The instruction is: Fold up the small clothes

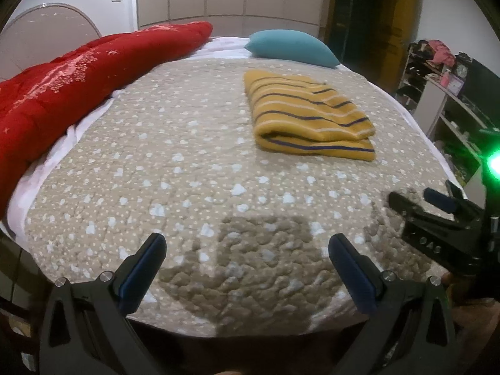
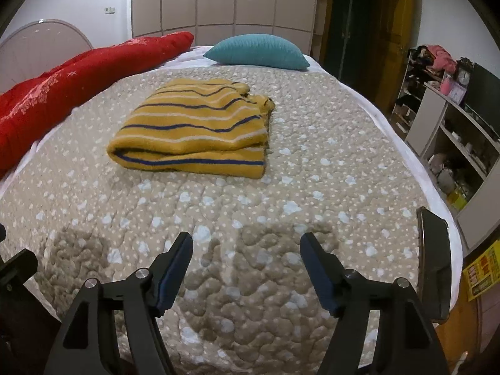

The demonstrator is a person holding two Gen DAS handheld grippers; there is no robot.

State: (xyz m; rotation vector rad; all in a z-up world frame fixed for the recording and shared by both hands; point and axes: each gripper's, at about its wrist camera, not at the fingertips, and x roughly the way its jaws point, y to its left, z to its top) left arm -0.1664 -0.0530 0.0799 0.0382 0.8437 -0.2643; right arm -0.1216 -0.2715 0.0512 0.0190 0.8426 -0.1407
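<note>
One folded striped sweater (image 2: 190,131) flat on the quilted bedspread (image 2: 281,187).

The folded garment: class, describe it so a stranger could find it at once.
Start at the bed with its beige speckled quilt. Nearer than the teal pillow, beside the red duvet, lies the folded garment. It alone is mustard yellow with navy and white stripes.

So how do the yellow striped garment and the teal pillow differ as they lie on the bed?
The yellow striped garment is folded into flat layers; the teal pillow is one plump, rounded piece. The garment has dark and pale stripes; the pillow is plain. The garment lies mid-bed on the dotted quilt; the pillow sits beyond it at the quilt's far edge. Neither is touched by a gripper.
</note>
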